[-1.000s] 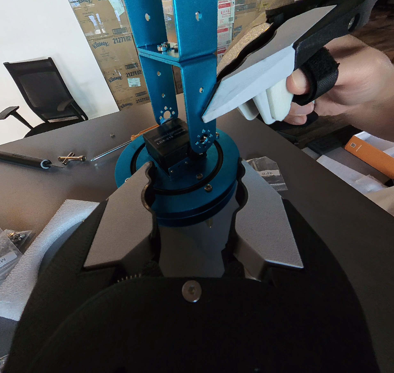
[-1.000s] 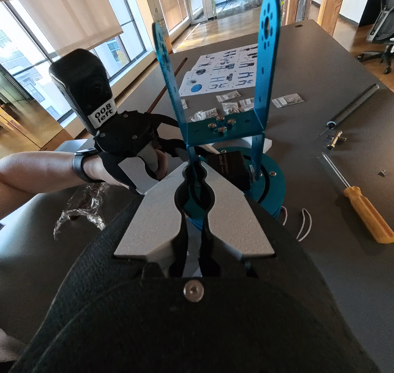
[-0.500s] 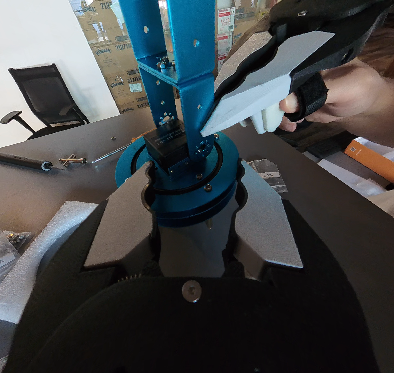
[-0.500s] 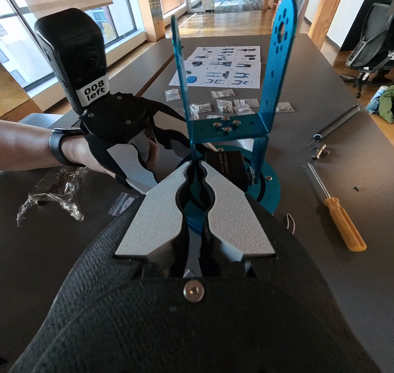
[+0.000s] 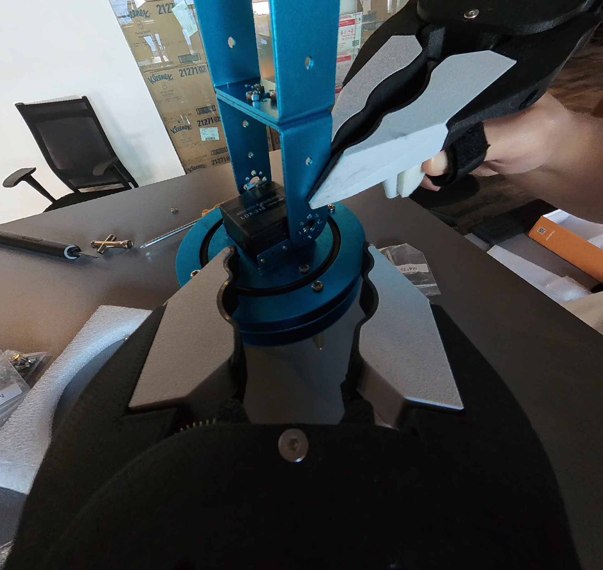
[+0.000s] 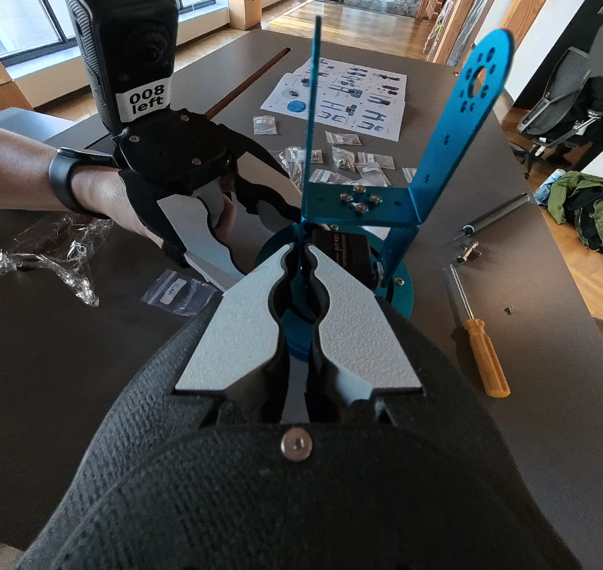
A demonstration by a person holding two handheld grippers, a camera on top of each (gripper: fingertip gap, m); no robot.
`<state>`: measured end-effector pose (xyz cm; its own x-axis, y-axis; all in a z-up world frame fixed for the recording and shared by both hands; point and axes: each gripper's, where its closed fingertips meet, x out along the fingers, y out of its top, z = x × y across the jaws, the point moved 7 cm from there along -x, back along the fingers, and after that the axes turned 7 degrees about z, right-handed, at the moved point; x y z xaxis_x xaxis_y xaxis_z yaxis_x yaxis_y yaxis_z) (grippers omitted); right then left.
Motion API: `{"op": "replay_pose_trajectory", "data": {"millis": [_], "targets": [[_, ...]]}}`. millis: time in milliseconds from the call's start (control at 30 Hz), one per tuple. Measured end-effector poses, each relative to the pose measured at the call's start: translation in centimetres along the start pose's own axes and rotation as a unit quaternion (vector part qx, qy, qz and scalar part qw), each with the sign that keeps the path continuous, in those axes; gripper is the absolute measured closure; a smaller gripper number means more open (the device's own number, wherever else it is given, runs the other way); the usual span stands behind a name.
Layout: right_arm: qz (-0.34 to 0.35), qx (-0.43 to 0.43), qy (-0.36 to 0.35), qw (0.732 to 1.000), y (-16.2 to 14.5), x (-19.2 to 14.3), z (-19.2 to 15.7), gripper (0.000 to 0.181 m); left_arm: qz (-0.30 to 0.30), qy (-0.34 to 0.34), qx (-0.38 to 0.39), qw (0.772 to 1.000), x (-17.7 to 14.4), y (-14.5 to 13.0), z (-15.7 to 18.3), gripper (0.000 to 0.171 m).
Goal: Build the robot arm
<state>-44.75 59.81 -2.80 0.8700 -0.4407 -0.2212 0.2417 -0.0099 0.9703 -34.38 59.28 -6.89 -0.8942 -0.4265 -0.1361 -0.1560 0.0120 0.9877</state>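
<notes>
A blue round base (image 5: 293, 300) stands on the dark table and carries a black servo (image 5: 254, 218) and upright blue U-brackets (image 5: 303, 97). My left gripper (image 5: 298, 254) is shut on the base, one finger on each side of its rim. My right gripper (image 6: 300, 247) is shut on the lower end of the bracket's near arm, just above the base (image 6: 401, 293) and beside the servo (image 6: 339, 244). The right gripper also shows in the left wrist view (image 5: 313, 195), coming in from the upper right. The left gripper shows in the right wrist view (image 6: 254, 241), at the left.
An orange-handled screwdriver (image 6: 483, 355), a cross wrench (image 6: 468, 252), a black driver (image 6: 496, 212) and a loose screw (image 6: 508, 309) lie to the right. An instruction sheet (image 6: 342, 97) and screw bags (image 6: 346, 159) lie beyond. Crumpled plastic (image 6: 55, 251) lies left. White foam (image 5: 65, 358) and an orange box (image 5: 567, 251) flank the base. My left and right fingertips are right by each other.
My right gripper has tilted up and turned while staying shut on the bracket arm; its view swung from the windows toward the table's length. My left gripper keeps its hold on the base.
</notes>
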Motion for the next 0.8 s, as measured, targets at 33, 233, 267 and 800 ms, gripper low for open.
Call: {"op": "replay_pose_trajectory", "data": {"millis": [33,233,267,800], "targets": [[0.001,-0.001,-0.001,1.000,0.0,0.0,0.0,0.179,0.002,0.000,-0.001,1.000,0.0,0.0,0.0,0.098],[0.009,0.018,0.002,1.000,-0.1,-0.1,0.1,0.179,0.041,0.005,-0.023,0.999,-1.7,2.0,-0.2,0.104],[0.010,0.018,0.001,1.000,-0.1,-0.1,0.1,0.180,0.069,0.005,-0.052,0.996,-2.1,3.3,-0.5,0.102],[0.033,0.034,0.008,0.999,-0.4,0.1,0.4,0.180,0.068,0.000,-0.094,0.993,-0.4,10.1,-0.6,0.151]]}}
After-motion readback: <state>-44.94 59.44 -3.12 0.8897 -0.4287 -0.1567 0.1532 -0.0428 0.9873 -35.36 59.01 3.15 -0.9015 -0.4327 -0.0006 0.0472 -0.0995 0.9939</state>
